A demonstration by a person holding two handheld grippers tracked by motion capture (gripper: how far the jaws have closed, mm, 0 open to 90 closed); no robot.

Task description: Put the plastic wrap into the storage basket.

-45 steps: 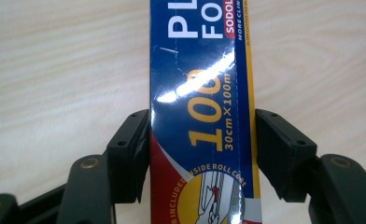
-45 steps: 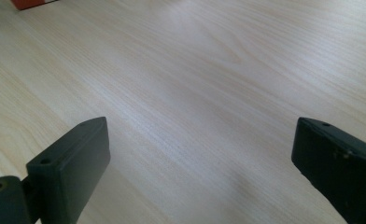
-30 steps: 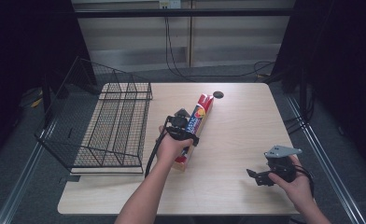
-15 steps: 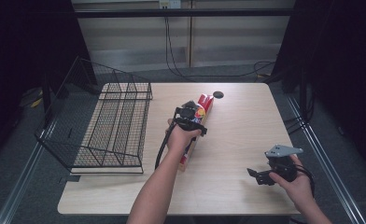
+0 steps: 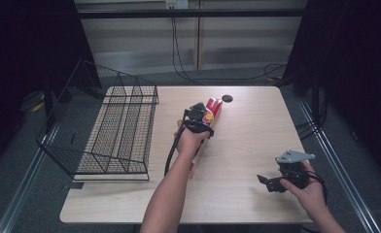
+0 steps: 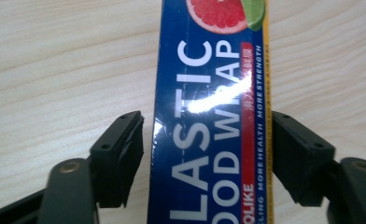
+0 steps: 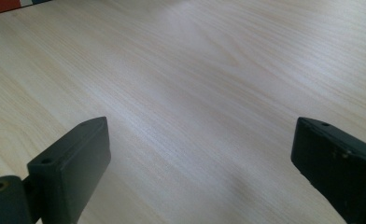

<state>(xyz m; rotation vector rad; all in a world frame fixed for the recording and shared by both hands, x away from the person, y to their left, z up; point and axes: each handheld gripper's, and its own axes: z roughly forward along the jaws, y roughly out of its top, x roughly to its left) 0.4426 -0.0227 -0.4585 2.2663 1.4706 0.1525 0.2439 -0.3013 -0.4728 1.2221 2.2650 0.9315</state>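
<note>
Where glossy long plastic-wrap box (image 6: pixel 209 116) lies on pale wood table (image 5: pixel 256 131): both grippers' fingers apart.

I'm reading the blue box (image 6: pixel 209 126) in the left gripper view: big white "LASTIC", first letter cut off, beside it "OD WRAP". Its red strip says "MORE HEALTH MORE STRENGTH", plus "OLIKE" in white lower down.

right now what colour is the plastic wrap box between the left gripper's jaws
Dark blue with white lettering, a yellow edge and a grapefruit picture; the plastic wrap box shows best in the left gripper view.
</note>
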